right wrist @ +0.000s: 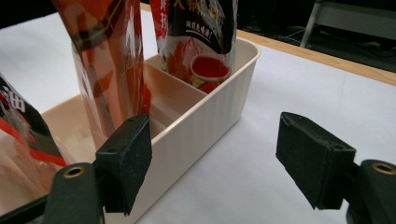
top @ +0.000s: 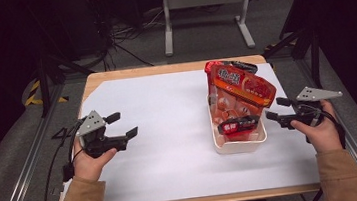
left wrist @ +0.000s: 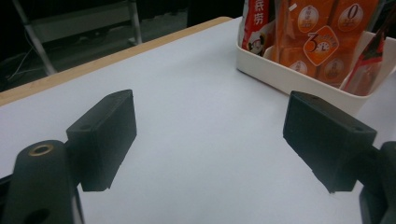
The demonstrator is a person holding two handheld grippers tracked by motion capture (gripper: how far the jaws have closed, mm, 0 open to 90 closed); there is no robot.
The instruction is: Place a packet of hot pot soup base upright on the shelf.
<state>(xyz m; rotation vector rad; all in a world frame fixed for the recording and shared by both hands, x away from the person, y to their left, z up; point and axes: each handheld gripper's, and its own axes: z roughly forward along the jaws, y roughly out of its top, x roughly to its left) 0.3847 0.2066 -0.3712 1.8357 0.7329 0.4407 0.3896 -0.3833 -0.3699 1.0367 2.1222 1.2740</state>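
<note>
Both grippers, left (top: 122,126) and right (top: 277,108), gape wide, empty; snack bags (top: 240,90) in the bin (top: 240,146) near the worktop's right edge look light, crinkly, slippery — grip top seams.

Cream bin (top: 239,146) of red snack packets (top: 238,88): right gripper (top: 277,109) just beside it, left gripper (top: 123,126) well apart, both spread empty.

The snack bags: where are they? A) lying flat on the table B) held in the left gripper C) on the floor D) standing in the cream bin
D: the snack bags stand upright inside the cream bin, while both grippers are open and hold nothing.
</note>
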